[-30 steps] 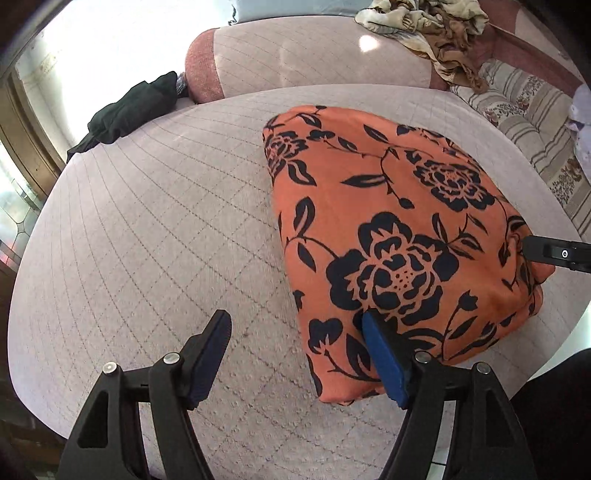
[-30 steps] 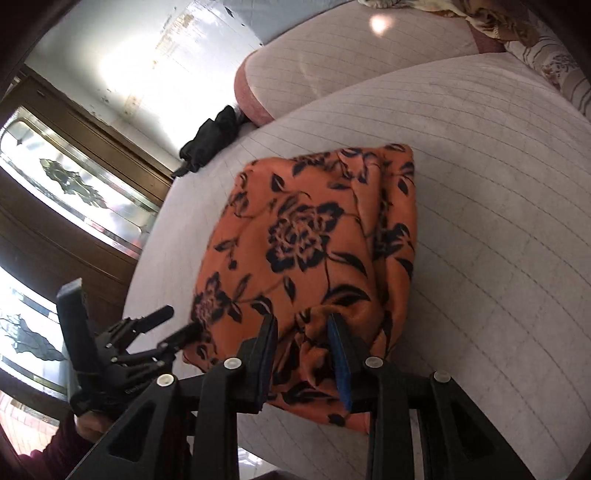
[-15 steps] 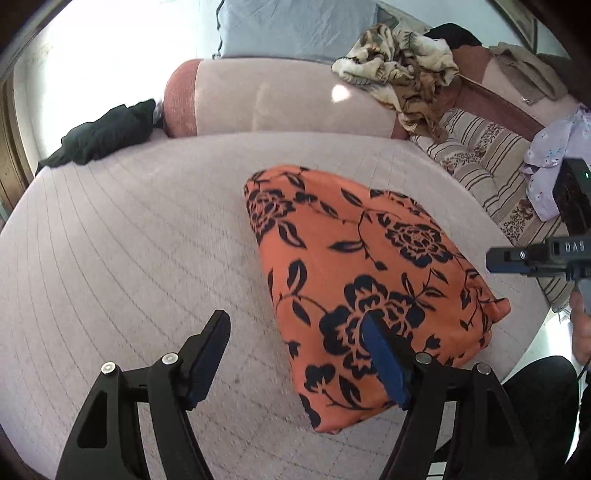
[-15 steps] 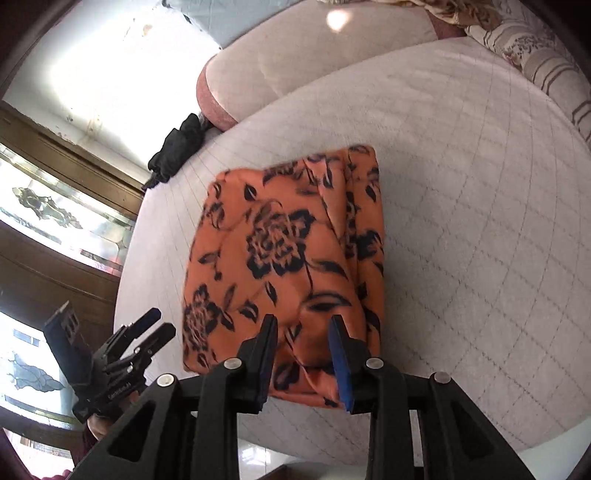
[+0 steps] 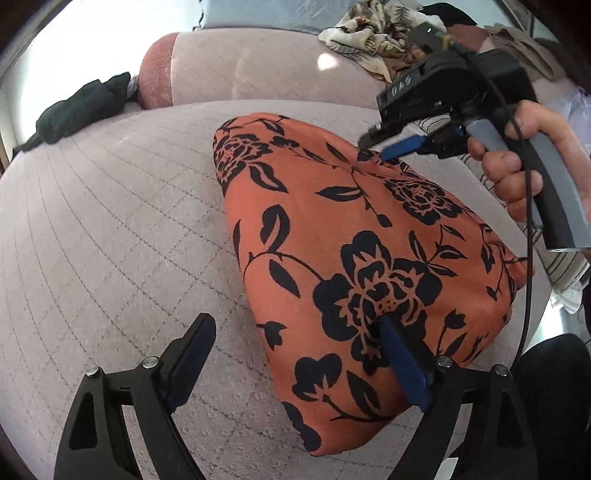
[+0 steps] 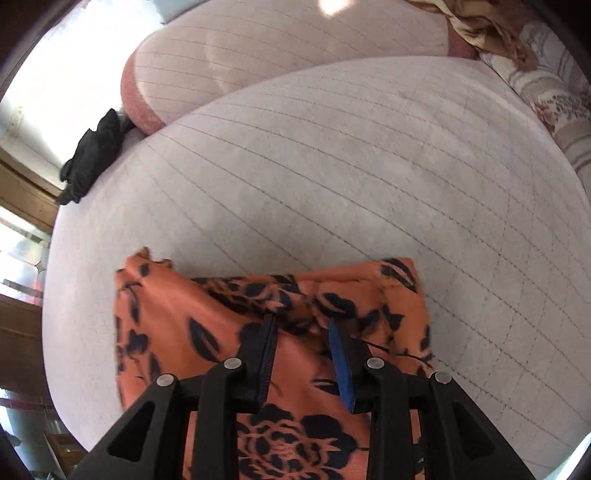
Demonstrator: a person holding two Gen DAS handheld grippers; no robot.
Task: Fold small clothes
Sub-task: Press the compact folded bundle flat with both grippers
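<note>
1. Left wrist view: the left tool is seen with its jaws opening wide; one blue pad lies over the near part of the orange floral garment, the other over bare cover, and nothing is pinched between them.
2. The garment is seen folded into a compact bundle, lying on the quilted pale bed toward its near right edge.
3. The right tool is seen in this view at the garment's far edge, carried by a hand on a grey handle, with a black cable hanging beside it.
4. Right wrist view: the right tool is shown with its jaws partly apart over a bunched ridge of the garment; whether the pads press on the cloth cannot be told.
5. A dark garment is seen at the bed's far left corner, beside a long bolster along the far edge.
6. A crumpled patterned cloth is piled at the far right corner.
</note>
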